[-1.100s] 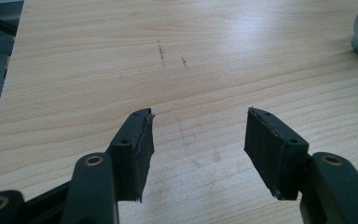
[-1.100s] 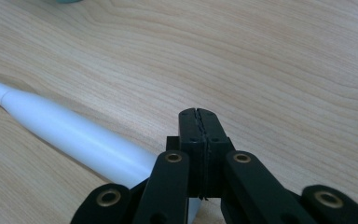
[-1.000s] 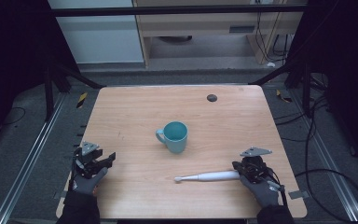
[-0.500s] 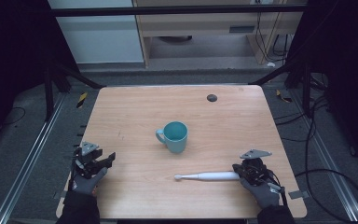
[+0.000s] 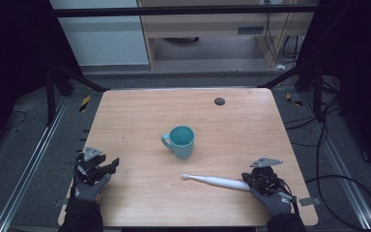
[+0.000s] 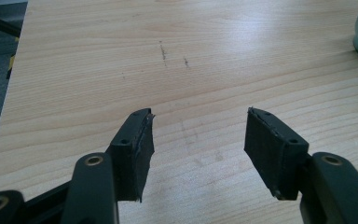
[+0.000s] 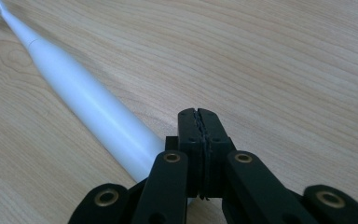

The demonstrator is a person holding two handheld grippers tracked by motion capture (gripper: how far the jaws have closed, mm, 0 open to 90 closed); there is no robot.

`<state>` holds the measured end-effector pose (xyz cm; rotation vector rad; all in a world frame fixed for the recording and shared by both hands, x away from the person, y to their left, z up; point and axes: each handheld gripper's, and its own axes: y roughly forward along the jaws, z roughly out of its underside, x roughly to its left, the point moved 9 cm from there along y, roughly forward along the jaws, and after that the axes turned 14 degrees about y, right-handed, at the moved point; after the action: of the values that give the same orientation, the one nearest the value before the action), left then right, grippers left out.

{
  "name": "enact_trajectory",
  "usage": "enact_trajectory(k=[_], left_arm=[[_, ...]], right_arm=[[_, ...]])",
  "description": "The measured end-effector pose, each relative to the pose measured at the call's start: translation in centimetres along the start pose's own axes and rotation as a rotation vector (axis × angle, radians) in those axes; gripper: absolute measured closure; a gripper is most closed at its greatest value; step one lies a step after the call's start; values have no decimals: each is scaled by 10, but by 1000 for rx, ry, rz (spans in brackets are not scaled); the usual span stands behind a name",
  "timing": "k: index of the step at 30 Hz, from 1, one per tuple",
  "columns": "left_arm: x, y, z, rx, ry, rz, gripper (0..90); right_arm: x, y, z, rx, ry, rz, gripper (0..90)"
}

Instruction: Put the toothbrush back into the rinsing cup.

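- Nothing is seen to have moved since the earlier frames: both hands, the toothbrush [image 5: 217, 181] and the mug [image 5: 179, 141] keep their places on the counter [image 5: 241, 125].
- Right claw [image 7: 199, 114]: its jaws are pressed together with nothing between them; the thick end of the white toothbrush lies just beside them, on their left in the right gripper view, and is not gripped.
- Left claw [image 6: 198, 135]: its jaws stand apart over bare wood near the counter's left edge, well away from the mug.
- Toothbrush: laid flat on the counter, its thin tip pointing toward the middle, below the teal mug.
- Judgement: with no change registered, a grasp is not yet begun; the right jaws would have to be opened first.
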<state>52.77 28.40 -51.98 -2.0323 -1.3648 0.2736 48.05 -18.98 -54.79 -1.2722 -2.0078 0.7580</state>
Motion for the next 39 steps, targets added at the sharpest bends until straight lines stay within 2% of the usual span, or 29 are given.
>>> enact_trajectory(k=[39], left_arm=[[1, -1, 0, -2, -1, -5, 414]], right_arm=[[21, -7, 17, 30, -29, -28, 876]])
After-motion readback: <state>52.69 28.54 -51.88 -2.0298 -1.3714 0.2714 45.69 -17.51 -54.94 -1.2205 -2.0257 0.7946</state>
